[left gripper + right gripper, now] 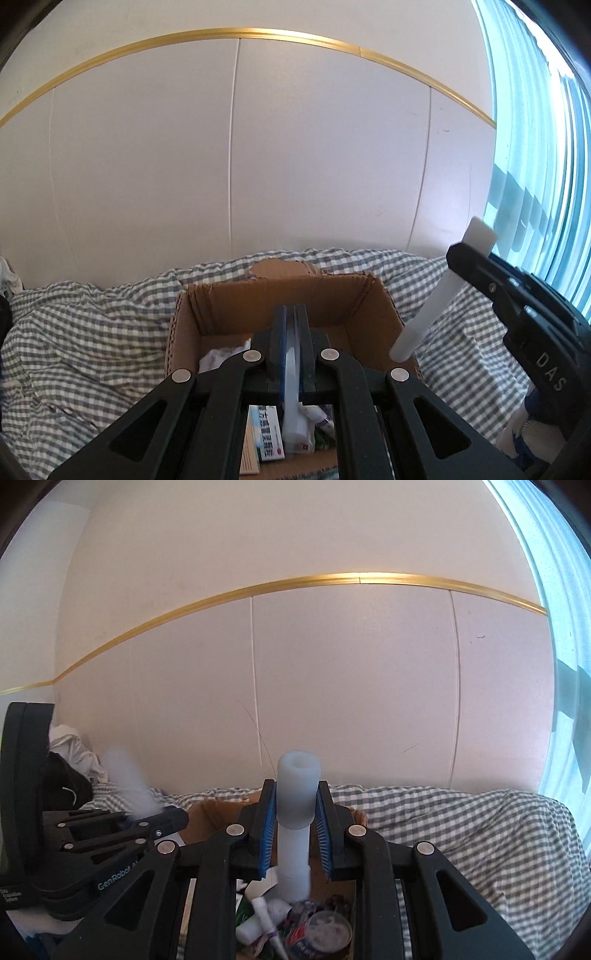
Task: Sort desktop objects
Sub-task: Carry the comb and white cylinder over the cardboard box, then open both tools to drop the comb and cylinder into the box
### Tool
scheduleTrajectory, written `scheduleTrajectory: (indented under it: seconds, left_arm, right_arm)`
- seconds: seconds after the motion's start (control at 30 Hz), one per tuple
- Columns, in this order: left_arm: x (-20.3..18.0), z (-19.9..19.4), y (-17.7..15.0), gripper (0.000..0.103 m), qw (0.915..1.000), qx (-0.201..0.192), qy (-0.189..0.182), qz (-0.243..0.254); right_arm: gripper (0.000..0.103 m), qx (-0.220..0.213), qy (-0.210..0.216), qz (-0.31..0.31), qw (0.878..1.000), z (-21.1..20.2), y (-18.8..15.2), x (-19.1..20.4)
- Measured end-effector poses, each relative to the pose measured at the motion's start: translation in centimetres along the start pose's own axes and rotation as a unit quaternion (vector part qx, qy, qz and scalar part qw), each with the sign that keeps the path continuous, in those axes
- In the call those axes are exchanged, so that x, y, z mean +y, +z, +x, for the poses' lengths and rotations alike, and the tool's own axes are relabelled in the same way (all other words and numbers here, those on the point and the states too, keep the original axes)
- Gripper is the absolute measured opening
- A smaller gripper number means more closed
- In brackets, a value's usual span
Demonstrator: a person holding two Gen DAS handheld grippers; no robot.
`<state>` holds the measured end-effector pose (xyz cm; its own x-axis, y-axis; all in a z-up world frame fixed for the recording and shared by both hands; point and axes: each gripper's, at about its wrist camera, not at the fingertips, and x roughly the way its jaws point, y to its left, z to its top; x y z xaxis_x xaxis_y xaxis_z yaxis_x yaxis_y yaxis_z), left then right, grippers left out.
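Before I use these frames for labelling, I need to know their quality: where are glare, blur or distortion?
Left wrist view: fisheye bends the gold trim into an arc; the window glares at right. Right wrist view: the white tube in the right hand-held gripper is sharp; the white piece in the left hand-held gripper is smeared.

The left gripper (290, 325) hides the middle of the box (207, 306), so most of what lies inside is covered. In the right view a white tube (127, 779) is blurred. The printed box (264, 435) has text too small to read.
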<state>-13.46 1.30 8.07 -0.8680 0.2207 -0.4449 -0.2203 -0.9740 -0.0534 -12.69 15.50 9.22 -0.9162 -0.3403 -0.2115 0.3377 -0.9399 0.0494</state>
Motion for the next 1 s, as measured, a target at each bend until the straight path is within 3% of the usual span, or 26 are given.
scheduleTrajectory:
  seconds: [0.23, 0.4, 0.6, 0.77, 0.8, 0.83, 0.9, 0.97, 1.0]
  left_arm:
    - [0.2, 2.6, -0.3, 0.004, 1.0, 0.005, 0.008, 0.001]
    - [1.6, 5.6, -1.7, 0.004, 0.9993, 0.032, 0.013, -0.014]
    - [2.4, 8.2, -3.4, 0.004, 0.9978, 0.063, 0.012, -0.016]
    - [2.7, 8.6, -4.0, 0.006, 0.997, 0.075, 0.017, -0.013]
    - [2.8, 8.4, -3.9, 0.006, 0.9967, 0.076, 0.022, -0.015]
    - [3.0, 8.1, -3.7, 0.006, 0.9966, 0.077, 0.024, -0.017]
    - [3.4, 7.2, -3.1, 0.015, 0.9969, 0.07, 0.027, -0.021]
    - [3.5, 5.8, -2.5, 0.041, 0.9974, 0.059, 0.035, -0.021]
    - [3.5, 5.2, -2.3, 0.048, 0.9977, 0.052, 0.039, -0.022]
  right_arm:
    - [0.02, 0.053, -0.003, 0.011, 0.999, 4.0, -3.0, -2.3]
    - [0.02, 0.098, 0.013, 0.018, 0.995, 7.0, -4.6, -3.2]
    - [0.02, 0.151, 0.026, 0.021, 0.988, 9.7, -7.2, -3.3]
    - [0.023, 0.167, 0.023, 0.006, 0.986, 10.4, -8.2, -2.4]
    - [0.029, 0.169, 0.023, 0.002, 0.985, 10.5, -8.3, -2.2]
    - [0.041, 0.167, 0.018, -0.003, 0.986, 10.3, -8.3, -2.0]
    - [0.062, 0.155, 0.012, -0.004, 0.988, 9.8, -8.0, -2.0]
    - [0.07, 0.14, 0.008, -0.001, 0.99, 8.7, -7.3, -2.3]
    - [0.074, 0.136, 0.005, -0.002, 0.991, 8.3, -7.0, -2.4]
